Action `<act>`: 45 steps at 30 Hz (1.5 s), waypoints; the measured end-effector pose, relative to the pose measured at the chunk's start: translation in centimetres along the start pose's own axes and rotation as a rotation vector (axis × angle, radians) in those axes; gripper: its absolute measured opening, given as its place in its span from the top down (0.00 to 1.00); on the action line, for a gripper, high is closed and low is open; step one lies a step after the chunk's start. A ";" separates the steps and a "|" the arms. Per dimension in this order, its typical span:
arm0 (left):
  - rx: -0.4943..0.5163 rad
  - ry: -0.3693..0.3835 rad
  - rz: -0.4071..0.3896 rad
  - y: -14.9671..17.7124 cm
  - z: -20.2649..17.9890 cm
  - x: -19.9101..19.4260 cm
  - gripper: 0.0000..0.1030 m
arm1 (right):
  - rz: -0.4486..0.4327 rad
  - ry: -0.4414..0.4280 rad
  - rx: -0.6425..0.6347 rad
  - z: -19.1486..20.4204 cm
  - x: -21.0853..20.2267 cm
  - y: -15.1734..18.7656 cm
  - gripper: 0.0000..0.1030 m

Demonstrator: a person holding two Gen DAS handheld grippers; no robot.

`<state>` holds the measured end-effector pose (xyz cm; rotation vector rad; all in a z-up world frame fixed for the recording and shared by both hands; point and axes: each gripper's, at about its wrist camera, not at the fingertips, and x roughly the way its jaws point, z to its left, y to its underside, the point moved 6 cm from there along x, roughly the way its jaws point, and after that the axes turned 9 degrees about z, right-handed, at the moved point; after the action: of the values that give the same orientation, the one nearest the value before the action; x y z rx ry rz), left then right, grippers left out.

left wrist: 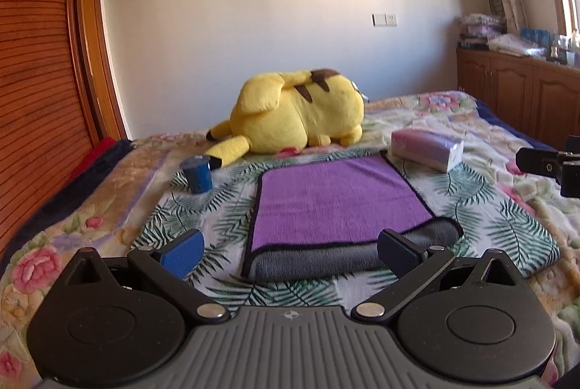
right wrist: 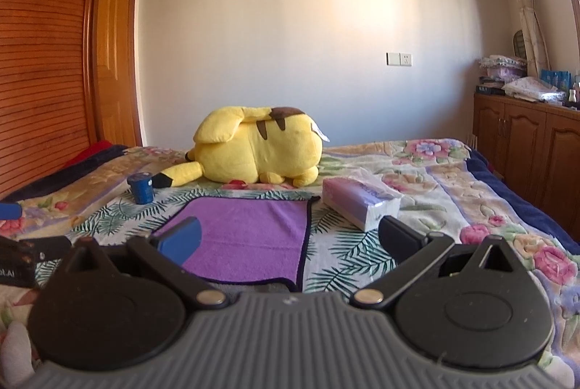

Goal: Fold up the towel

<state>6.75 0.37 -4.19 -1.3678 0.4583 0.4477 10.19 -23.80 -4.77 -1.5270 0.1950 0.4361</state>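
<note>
1. Towel (left wrist: 340, 200): purple with a black trim and a grey underside, lying flat on the leaf-print sheet in the middle of the bed (left wrist: 536, 207). Its near edge looks curled over, so a grey strip shows along the front. I'd say one fold is either done or only just begun; hard to call.

2. Far left of the bed, toward the wardrobe side: a small blue cup (left wrist: 197, 175) stands just off the towel's far-left corner, not touching it.

3. Left gripper (left wrist: 290, 253): jaws spread wide, holding nothing. It hovers low at the near edge of the bed, pointing across the towel, with the two fingers straddling the grey front strip. The right-hand pad sits over the near-right corner, but I can't tell if it touches.

4. Behind the towel, a yellow plush (left wrist: 301, 113) lies on its side toward the far edge of the bed, well clear.

5. Right gripper (right wrist: 290, 238): also wide open and empty, level and low, aimed at the towel's right-hand edge, with the near-right corner just in front of it.

6. Right of the towel's far corner, a tissue pack (right wrist: 360, 204) sits near it without overlapping.

7. Next move, my guess: each gripper drops onto a near corner, pinches both layers, then lifts and carries the edge toward the plush side, keeping the trim lines matched.
</note>
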 end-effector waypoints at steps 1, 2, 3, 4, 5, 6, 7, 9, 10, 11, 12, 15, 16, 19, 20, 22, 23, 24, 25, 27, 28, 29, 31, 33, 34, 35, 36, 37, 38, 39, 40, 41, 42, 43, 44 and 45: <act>0.003 0.001 0.008 0.1 -0.1 0.1 0.00 | 0.008 0.000 0.003 0.0 0.1 0.1 0.00; 0.006 0.002 0.013 0.2 -0.1 0.1 0.00 | 0.013 0.000 0.006 -0.1 0.1 0.1 0.00; 0.008 0.003 0.019 0.2 -0.1 0.3 0.00 | 0.022 0.000 0.009 -0.1 0.3 0.2 0.00; 0.009 0.004 0.025 0.2 -0.2 0.3 0.00 | 0.027 -0.001 0.011 -0.1 0.3 0.2 0.00; 0.010 0.006 0.032 0.3 -0.2 0.4 0.00 | 0.034 -0.002 0.012 -0.1 0.4 0.2 0.00; 0.011 0.008 0.040 0.3 -0.2 0.5 0.00 | 0.039 -0.003 0.012 -0.1 0.4 0.2 0.00; 0.012 0.013 0.050 0.4 -0.2 0.6 0.00 | 0.045 -0.005 0.010 -0.1 0.5 0.2 0.00; 0.011 0.018 0.061 0.3 -0.2 0.9 0.00 | 0.046 -0.005 -0.001 0.1 0.7 0.1 0.00; 0.011 0.019 0.066 0.3 -0.1 1.0 0.00 | 0.043 -0.005 -0.006 0.2 0.7 0.0 0.00; 0.013 0.021 0.069 0.3 -0.2 1.1 0.00 | 0.041 -0.007 -0.012 0.2 0.8 -0.2 0.00; 0.015 0.022 0.072 0.2 -0.2 1.2 0.00 | 0.042 -0.010 -0.021 0.3 0.9 -0.2 0.00; 0.018 0.030 0.084 0.1 -0.2 1.7 0.00 | 0.048 -0.020 -0.038 0.5 1.3 -0.3 0.00; 0.019 0.032 0.087 0.1 -0.1 1.9 0.00 | 0.051 -0.023 -0.044 0.6 1.5 -0.4 0.00; 0.026 0.031 0.096 0.0 -0.1 2.3 0.00 | 0.061 -0.032 -0.064 0.8 2.1 -0.4 0.00; 0.029 0.028 0.100 0.0 -0.1 2.5 0.00 | 0.067 -0.035 -0.069 0.9 2.4 -0.4 0.00; 0.029 0.028 0.110 0.0 0.0 2.8 0.00 | 0.082 -0.046 -0.071 1.0 2.9 -0.4 0.00; 0.028 0.031 0.115 0.0 0.0 3.0 0.00 | 0.091 -0.055 -0.067 1.0 3.1 -0.3 0.00; 0.026 0.032 0.120 0.0 0.1 3.2 0.00 | 0.097 -0.064 -0.062 1.0 3.3 -0.3 0.00; 0.025 0.034 0.124 0.0 0.2 3.3 0.00 | 0.101 -0.071 -0.058 1.0 3.5 -0.3 0.00; 0.021 0.035 0.131 0.0 0.2 3.7 0.00 | 0.110 -0.085 -0.055 1.1 3.8 -0.3 0.00; 0.019 0.037 0.137 -0.1 0.3 3.9 0.00 | 0.115 -0.091 -0.056 1.2 4.0 -0.3 0.00; 0.018 0.037 0.143 -0.1 0.3 4.2 0.00 | 0.119 -0.095 -0.059 1.3 4.2 -0.3 0.00; 0.022 0.040 0.148 -0.1 0.4 4.6 0.00 | 0.128 -0.101 -0.065 1.4 4.5 -0.2 0.00; 0.024 0.038 0.151 -0.2 0.5 4.9 0.00 | 0.139 -0.110 -0.072 1.6 4.9 -0.1 0.01; 0.024 0.039 0.152 -0.2 0.6 5.1 0.00 | 0.144 -0.113 -0.078 1.7 5.1 -0.1 0.01; 0.024 0.039 0.154 -0.2 0.7 5.3 0.00 | 0.150 -0.117 -0.083 1.8 5.4 -0.1 0.02; 0.024 0.039 0.157 -0.2 0.7 5.5 0.00 | 0.156 -0.121 -0.086 1.9 5.6 -0.1 0.07; 0.024 0.038 0.158 -0.2 0.9 5.7 0.00 | 0.165 -0.125 -0.089 2.0 5.9 0.0 0.11; 0.025 0.036 0.161 -0.3 1.0 5.9 0.00 | 0.175 -0.129 -0.091 2.0 6.3 0.0 0.12; 0.025 0.036 0.163 -0.3 1.1 6.2 0.00 | 0.185 -0.132 -0.091 2.0 6.6 0.1 0.12; 0.023 0.036 0.166 -0.4 1.2 6.5 0.00 | 0.189 -0.134 -0.091 2.0 6.8 0.1 0.12; 0.020 0.036 0.170 -0.4 1.3 6.8 0.00 | 0.193 -0.135 -0.091 2.0 7.0 0.1 0.12; 0.019 0.035 0.174 -0.4 1.4 7.0 0.00 | 0.197 -0.137 -0.090 1.9 7.2 0.1 0.12; 0.018 0.035 0.178 -0.4 1.5 7.3 0.01 | 0.200 -0.139 -0.090 1.9 7.4 0.1 0.12; 0.018 0.036 0.183 -0.5 1.6 7.6 0.01 | 0.204 -0.141 -0.089 1.9 7.7 0.0 0.12; 0.018 0.036 0.186 -0.5 1.7 7.8 0.01 | 0.209 -0.143 -0.089 1.9 7.9 0.0 0.12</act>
<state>13.61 2.26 -7.89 -1.3231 0.6209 0.5704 17.12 -20.73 -7.81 -1.5622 0.2264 0.7263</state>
